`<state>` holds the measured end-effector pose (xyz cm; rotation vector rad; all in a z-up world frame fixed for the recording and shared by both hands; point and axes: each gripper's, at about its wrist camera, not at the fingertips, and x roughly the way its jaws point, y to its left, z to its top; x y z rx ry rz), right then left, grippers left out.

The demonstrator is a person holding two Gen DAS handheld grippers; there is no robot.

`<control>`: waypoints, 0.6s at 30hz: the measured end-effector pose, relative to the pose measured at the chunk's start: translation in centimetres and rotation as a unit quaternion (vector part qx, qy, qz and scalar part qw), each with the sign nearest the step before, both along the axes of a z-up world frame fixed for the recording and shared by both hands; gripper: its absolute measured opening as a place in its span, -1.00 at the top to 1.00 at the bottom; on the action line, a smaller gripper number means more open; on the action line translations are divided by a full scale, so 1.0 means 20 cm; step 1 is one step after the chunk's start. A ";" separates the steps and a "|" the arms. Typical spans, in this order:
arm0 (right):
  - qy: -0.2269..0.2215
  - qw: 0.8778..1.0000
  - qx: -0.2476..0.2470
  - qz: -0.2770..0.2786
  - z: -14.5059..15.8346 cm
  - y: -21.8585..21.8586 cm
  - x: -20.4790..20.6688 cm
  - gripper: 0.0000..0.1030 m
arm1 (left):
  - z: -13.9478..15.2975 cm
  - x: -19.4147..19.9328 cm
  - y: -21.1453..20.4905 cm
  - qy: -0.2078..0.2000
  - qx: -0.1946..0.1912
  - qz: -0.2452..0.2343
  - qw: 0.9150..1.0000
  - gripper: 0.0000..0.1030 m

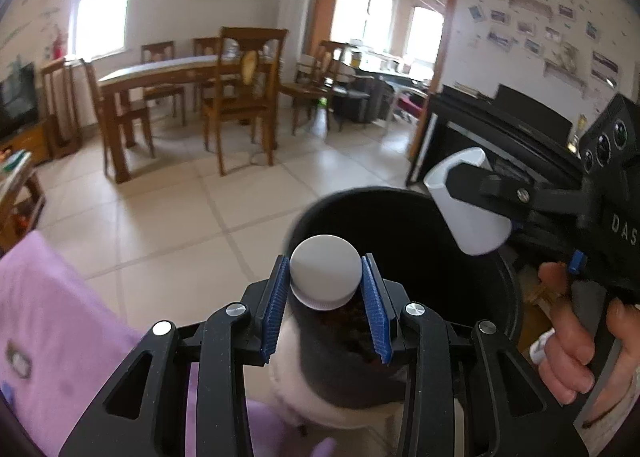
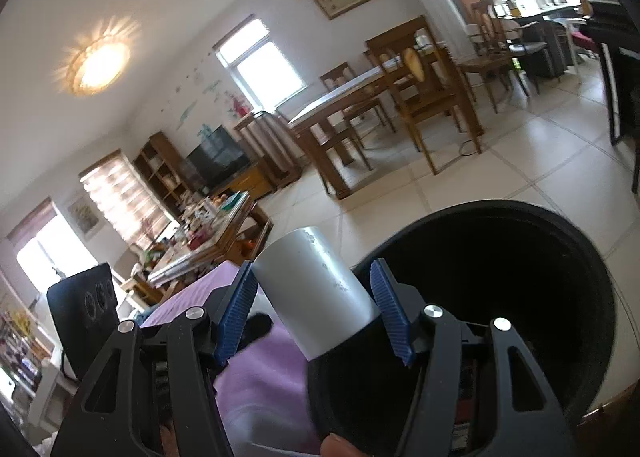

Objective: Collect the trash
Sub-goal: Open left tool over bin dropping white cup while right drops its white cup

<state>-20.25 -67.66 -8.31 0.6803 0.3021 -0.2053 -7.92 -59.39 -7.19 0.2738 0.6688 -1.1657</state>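
Left wrist view: the left gripper pinches a dark bottle just below its white cap, low centre, above the black bin. At right, the right gripper clamps a white cup over the bin's rim, with purple cloth at lower left.
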 end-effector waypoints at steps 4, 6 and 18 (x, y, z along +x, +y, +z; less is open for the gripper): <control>0.001 1.000 0.011 -0.021 -0.07 -0.10 -0.06 -0.13 | -0.09 -0.12 -0.17 -0.001 0.012 -0.025 1.000 0.28; 0.007 0.999 0.012 -0.033 -0.11 -0.14 -0.08 -0.13 | -0.13 -0.15 -0.24 0.002 0.018 -0.036 0.999 0.28; 0.019 0.998 0.023 -0.056 -0.23 -0.24 -0.13 -0.14 | -0.28 -0.23 -0.38 0.003 0.044 -0.063 0.997 0.28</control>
